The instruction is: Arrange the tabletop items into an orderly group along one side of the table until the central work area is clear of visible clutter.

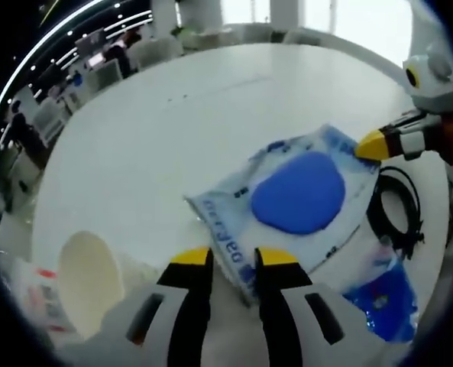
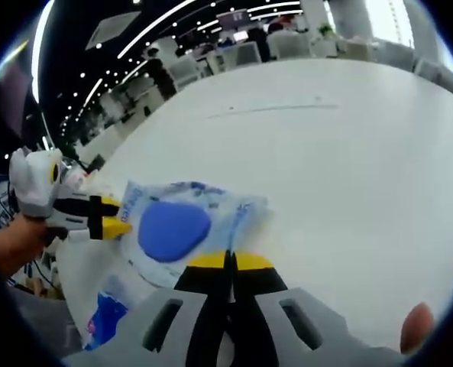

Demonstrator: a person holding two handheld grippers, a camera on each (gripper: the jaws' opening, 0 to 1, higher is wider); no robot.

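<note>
On the round white surface (image 1: 173,130) near its edge lies a soft, light, slippery wipes pack (image 1: 287,202), best pinched at its crimped ends, where the left claw (image 1: 234,256) stands apart and the right claw (image 2: 228,261) clamps it.

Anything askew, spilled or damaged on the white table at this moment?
No spill or damage shows. The crinkled white-and-blue wet-wipe pack with its blue oval lid lies skewed on the white table, held at opposite ends by the left gripper and right gripper. A white paper cup lies tipped on its side near the edge.
</note>
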